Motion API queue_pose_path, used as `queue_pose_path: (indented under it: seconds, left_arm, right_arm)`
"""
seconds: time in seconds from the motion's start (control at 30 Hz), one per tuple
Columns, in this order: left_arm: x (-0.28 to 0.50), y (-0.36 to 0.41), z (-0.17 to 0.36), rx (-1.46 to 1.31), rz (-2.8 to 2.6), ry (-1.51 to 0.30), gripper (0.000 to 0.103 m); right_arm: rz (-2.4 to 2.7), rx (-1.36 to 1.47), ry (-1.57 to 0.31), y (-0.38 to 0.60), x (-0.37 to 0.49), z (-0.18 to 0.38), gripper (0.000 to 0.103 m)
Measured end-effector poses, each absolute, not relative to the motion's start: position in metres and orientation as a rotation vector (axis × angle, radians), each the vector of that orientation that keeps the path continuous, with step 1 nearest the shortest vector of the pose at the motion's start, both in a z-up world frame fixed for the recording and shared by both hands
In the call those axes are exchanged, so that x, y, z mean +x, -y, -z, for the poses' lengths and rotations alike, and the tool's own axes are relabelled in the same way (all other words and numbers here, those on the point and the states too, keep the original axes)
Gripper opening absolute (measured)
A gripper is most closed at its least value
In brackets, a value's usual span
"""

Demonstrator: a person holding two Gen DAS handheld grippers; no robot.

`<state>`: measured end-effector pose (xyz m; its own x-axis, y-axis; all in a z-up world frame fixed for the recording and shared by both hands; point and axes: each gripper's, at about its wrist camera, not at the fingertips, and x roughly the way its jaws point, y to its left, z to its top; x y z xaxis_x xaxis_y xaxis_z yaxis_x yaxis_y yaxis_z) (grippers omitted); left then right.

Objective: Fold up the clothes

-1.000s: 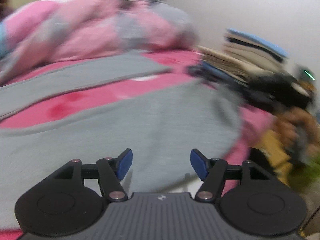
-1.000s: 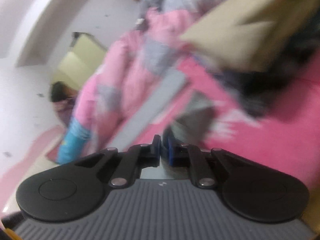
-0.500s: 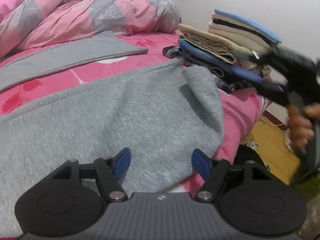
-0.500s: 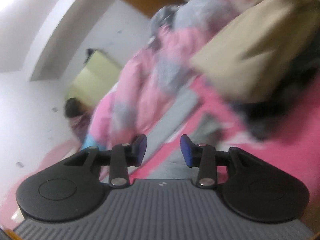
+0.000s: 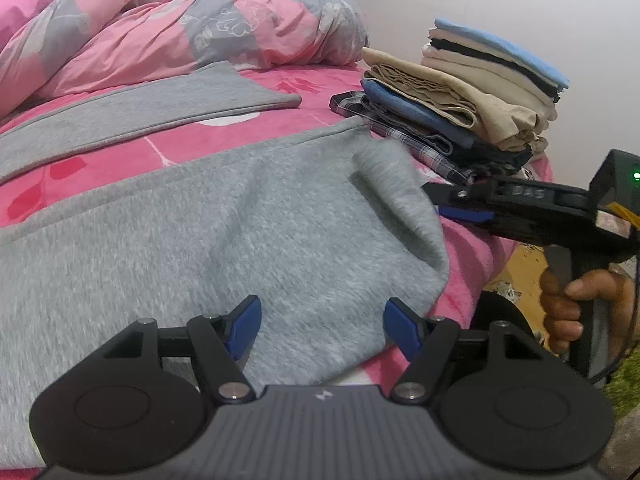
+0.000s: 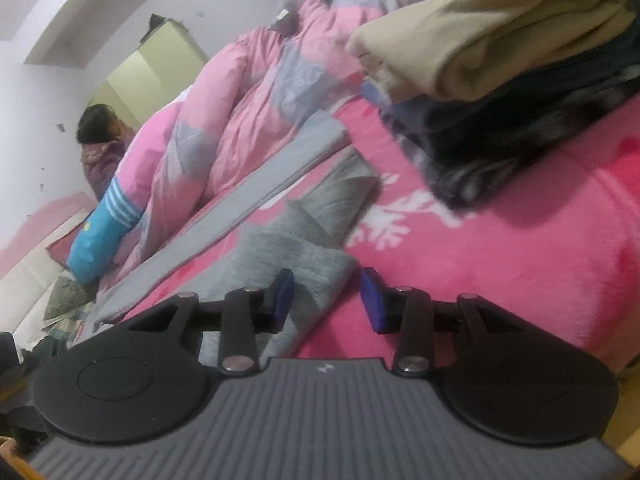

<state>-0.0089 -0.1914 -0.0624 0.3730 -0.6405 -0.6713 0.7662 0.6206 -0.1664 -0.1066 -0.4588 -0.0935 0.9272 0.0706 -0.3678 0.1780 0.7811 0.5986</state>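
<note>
Grey garment [image 5: 248, 216] spread on pink bedspread [image 6: 500, 248], unfolded

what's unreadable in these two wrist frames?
- Grey garment, left wrist view: left and near parts cut off by the frame edge and claw body; its type is unclear.
- Folded stack, right wrist view: blurred and cropped; item count unknown.
- Right claw, left wrist view: pads partly behind a fabric fold.

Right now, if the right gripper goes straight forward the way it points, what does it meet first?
Probably the turned-up corner of the grey garment, lying just ahead of the right gripper, whose jaws are closing with nothing gripped yet. Depth is unclear in this view.
</note>
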Motion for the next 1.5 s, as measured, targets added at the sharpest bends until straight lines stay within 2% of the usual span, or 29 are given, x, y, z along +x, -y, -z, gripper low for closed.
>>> queue_pose_path:
  seconds: [0.03,0.1,0.13,0.33,0.43,0.63,0.77,0.93,1.03,1.27,1.5]
  left_arm:
    - [-0.009,0.191,0.063,0.184,0.907,-0.769,0.07]
    - [-0.009,0.191,0.063,0.182,0.908,-0.767,0.07]
    - [-0.009,0.19,0.063,0.177,0.909,-0.767,0.07]
    - [-0.004,0.179,0.054,0.115,0.897,-0.785,0.07]
    - [-0.003,0.171,0.049,0.098,0.876,-0.784,0.07]
    - [0.0,0.15,0.044,0.07,0.818,-0.806,0.07]
    - [0.0,0.131,0.034,0.049,0.781,-0.772,0.07]
    - [-0.002,0.1,0.026,0.034,0.706,-0.749,0.07]
    - [-0.004,0.076,0.024,0.011,0.657,-0.761,0.07]
    - [0.002,-0.009,0.037,-0.321,0.478,-0.88,0.066]
    - [0.017,-0.071,0.055,-0.618,0.337,-0.879,0.064]
  right_arm:
    - [0.063,0.681,-0.385,0.459,-0.106,0.096,0.018]
    - [0.072,0.703,-0.37,0.46,-0.108,0.099,0.008]
    - [0.076,0.719,-0.358,0.46,-0.111,0.098,0.006]
    - [0.13,0.712,-0.251,0.456,-0.163,0.062,0.005]
    - [0.139,0.719,-0.262,0.454,-0.188,0.055,0.005]
    - [0.194,0.907,-0.371,0.463,-0.205,0.091,0.005]
    - [0.17,0.919,-0.329,0.462,-0.21,0.08,0.005]
    - [0.248,1.021,-0.43,0.472,-0.204,0.105,0.007]
    - [0.248,0.94,-0.405,0.462,-0.205,0.09,0.008]
    - [0.208,0.91,-0.412,0.461,-0.202,0.079,0.009]
    - [0.191,0.963,-0.409,0.464,-0.197,0.084,0.009]
